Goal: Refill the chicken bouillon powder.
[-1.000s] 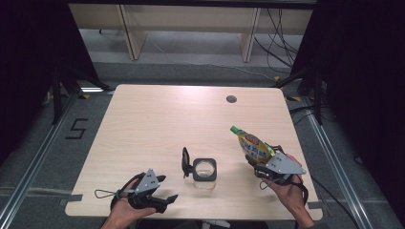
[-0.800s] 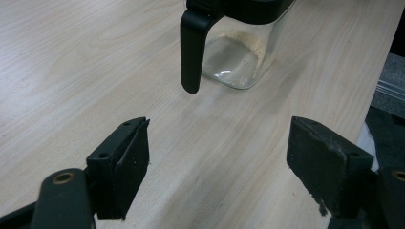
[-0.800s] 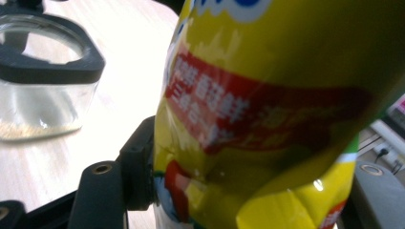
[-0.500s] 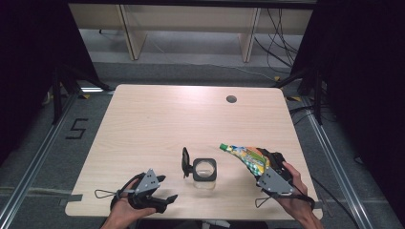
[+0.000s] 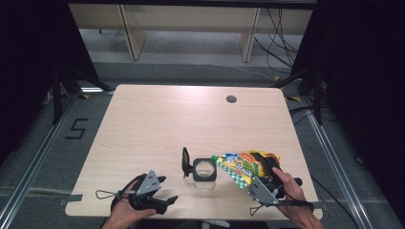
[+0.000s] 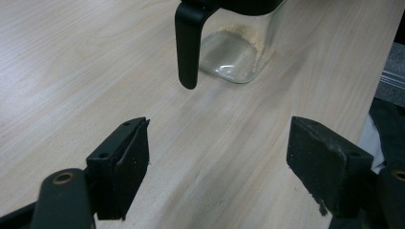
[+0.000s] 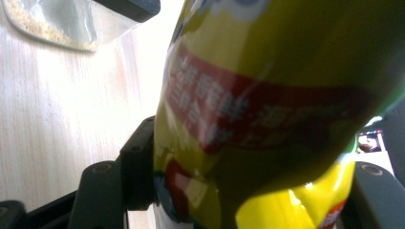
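A clear glass jar (image 5: 204, 170) with a black rim and handle (image 5: 185, 162) stands near the table's front edge; pale grains lie in its bottom (image 6: 237, 36). My right gripper (image 5: 263, 168) is shut on a yellow snack bag (image 5: 244, 164), tilted so its top corner hangs just right of the jar's mouth. The bag (image 7: 267, 109) sits squeezed between the jaws in the right gripper view, with the jar (image 7: 71, 21) at upper left. My left gripper (image 5: 168, 190) rests open on the table, front left of the jar. Its fingers (image 6: 126, 162) hold nothing.
The light wooden table (image 5: 157, 119) has a round cable hole (image 5: 231, 99) at the back right. Dark frames and cables stand beyond the table's far edge, and metal floor rails run along both sides.
My right gripper has carried the bag leftward toward the jar and tipped it over, from upright to leaning with its top by the jar's mouth. The left gripper has stayed put.
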The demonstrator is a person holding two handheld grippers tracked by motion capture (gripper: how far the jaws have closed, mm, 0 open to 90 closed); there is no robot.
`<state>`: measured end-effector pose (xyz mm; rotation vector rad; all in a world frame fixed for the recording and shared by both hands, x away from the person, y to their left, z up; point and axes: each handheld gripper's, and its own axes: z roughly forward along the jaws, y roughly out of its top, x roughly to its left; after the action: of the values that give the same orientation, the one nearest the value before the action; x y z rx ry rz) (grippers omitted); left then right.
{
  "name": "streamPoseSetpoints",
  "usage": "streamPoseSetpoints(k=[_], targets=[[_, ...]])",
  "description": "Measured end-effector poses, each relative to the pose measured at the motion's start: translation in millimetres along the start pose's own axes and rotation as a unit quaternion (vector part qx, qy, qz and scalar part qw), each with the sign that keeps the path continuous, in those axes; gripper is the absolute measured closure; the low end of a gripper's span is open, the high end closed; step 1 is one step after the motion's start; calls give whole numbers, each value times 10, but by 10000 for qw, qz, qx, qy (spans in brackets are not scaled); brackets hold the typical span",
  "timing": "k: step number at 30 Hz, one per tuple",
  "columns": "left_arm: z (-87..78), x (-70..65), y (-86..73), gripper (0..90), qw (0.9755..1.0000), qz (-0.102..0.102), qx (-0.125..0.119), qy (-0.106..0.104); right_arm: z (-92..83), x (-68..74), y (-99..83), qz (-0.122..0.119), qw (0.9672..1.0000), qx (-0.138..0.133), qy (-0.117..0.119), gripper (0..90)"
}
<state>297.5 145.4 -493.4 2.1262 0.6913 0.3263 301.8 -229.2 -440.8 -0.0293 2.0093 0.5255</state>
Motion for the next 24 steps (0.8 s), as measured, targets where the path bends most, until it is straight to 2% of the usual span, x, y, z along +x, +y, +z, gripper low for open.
streamPoseSetpoints(k=[2, 4, 5, 6, 7, 8, 9, 11, 12, 13, 14, 15, 16, 17, 18, 19, 20, 21, 22, 24], targets=[[-5, -2, 0, 221, 10000, -3, 9, 29, 2, 33, 11, 18, 10000, 48, -47, 371], [-5, -2, -1, 221, 10000, -6, 9, 29, 1, 39, 30, -289, 9994, 140, -106, 371], [-5, -2, -1, 221, 10000, -11, 5, 26, 3, 54, 36, -320, 9993, 162, -133, 371], [-5, -2, 0, 221, 10000, -12, 4, 29, 7, 8, 62, -838, 9962, 128, -174, 371], [-6, -2, 0, 221, 10000, -12, 4, 28, 3, 16, 69, -920, 9954, 150, -208, 371], [-6, -2, 0, 221, 10000, -9, 4, 27, 2, 82, 57, -527, 9982, 225, -168, 372], [-6, -2, 0, 221, 10000, -12, 3, 26, 2, 90, 63, -593, 9978, 233, -193, 379], [1, 0, -3, 221, 10000, -21, -24, -5, -5, 108, 101, -894, 9952, 310, -257, 379], [-5, 4, 1, 221, 10000, -8, 36, -33, 6, 111, 106, -968, 9947, 228, -272, 379], [-5, 1, 1, 221, 10000, -10, 38, -25, -1, 97, 131, -1187, 9922, 258, -286, 380], [-6, -1, 2, 221, 10000, 12, 34, 6, 4, 120, 134, -1120, 9930, 238, -281, 380], [-6, 2, 2, 221, 10000, 15, 47, -34, 4, 128, 145, -1197, 9919, 277, -319, 380], [-5, 0, 1, 221, 10000, 22, 36, -19, 8, 128, 163, -1405, 9889, 294, -372, 380], [-2, -2, -2, 221, 10000, 12, 24, -30, 14, 145, 161, -1381, 9892, 315, -375, 380], [-1, -3, -2, 221, 10000, 4, 27, -33, 17, 146, 171, -1533, 9868, 365, -378, 380], [-2, -3, -1, 221, 10000, -2, 36, -35, 3, 139, 180, -1794, 9815, 506, -427, 381], [-1, -3, -1, 221, 10000, -6, 33, -35, 6, 153, 192, -1902, 9792, 558, -432, 381], [-4, -2, 0, 221, 10000, 19, 37, -7, 2, 178, 198, -1907, 9785, 614, -490, 380], [-4, -3, 0, 221, 10000, 17, 37, 0, 7, 181, 224, -2168, 9727, 617, -554, 381], [-3, -3, -1, 221, 10000, -4, 39, -42, -1, 198, 238, -2301, 9689, 699, -590, 381]])
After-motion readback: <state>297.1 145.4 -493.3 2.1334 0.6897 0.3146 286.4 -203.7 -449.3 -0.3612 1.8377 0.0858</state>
